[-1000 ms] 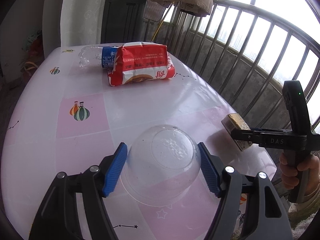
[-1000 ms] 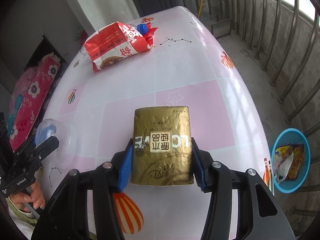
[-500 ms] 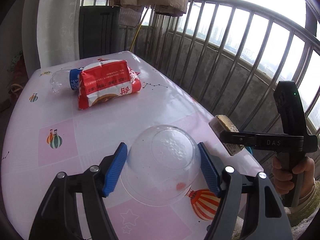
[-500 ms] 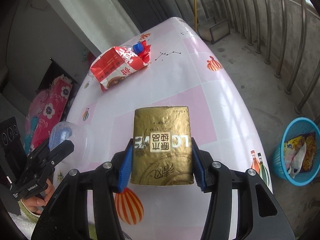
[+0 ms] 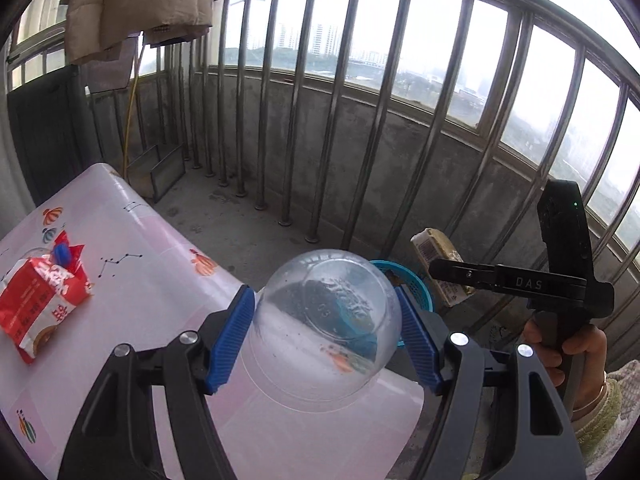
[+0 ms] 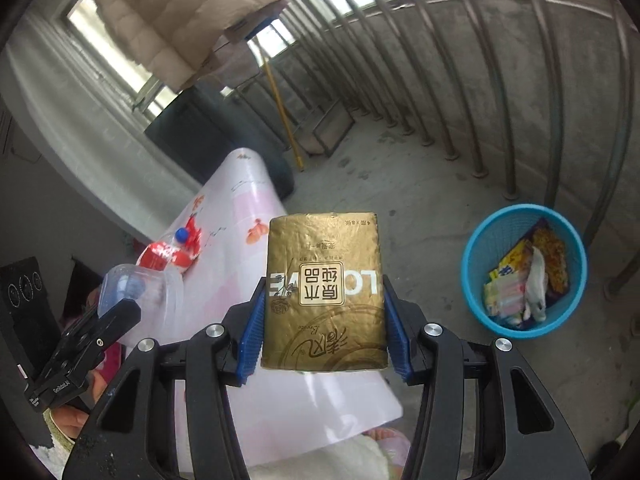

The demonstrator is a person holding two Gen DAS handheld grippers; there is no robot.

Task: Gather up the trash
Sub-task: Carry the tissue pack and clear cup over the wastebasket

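Observation:
My left gripper [image 5: 326, 330] is shut on a clear plastic bowl [image 5: 326, 320], held bottom outward above the table's near corner. My right gripper [image 6: 324, 326] is shut on a gold tissue pack [image 6: 324, 292], lifted over the table edge. In the left wrist view the gold pack [image 5: 434, 252] hangs to the right in the right gripper [image 5: 448, 272], past the table. A blue trash basket [image 6: 524, 268] with several wrappers inside stands on the floor, right of the gold pack. Its rim [image 5: 400, 276] shows behind the bowl. A red snack bag [image 5: 38, 300] and a bottle with a blue cap [image 6: 182, 234] lie on the table.
The pink-and-white table [image 5: 132, 280] ends just under both grippers. A metal balcony railing [image 5: 360, 120] runs along the far side of the concrete floor [image 6: 420, 184]. A beige coat [image 5: 136, 0] hangs at upper left. A person's hand [image 5: 560, 344] grips the right handle.
Both grippers swung right from over the table toward the railing side, each still holding its item. The blue basket now sits much nearer in the right wrist view.

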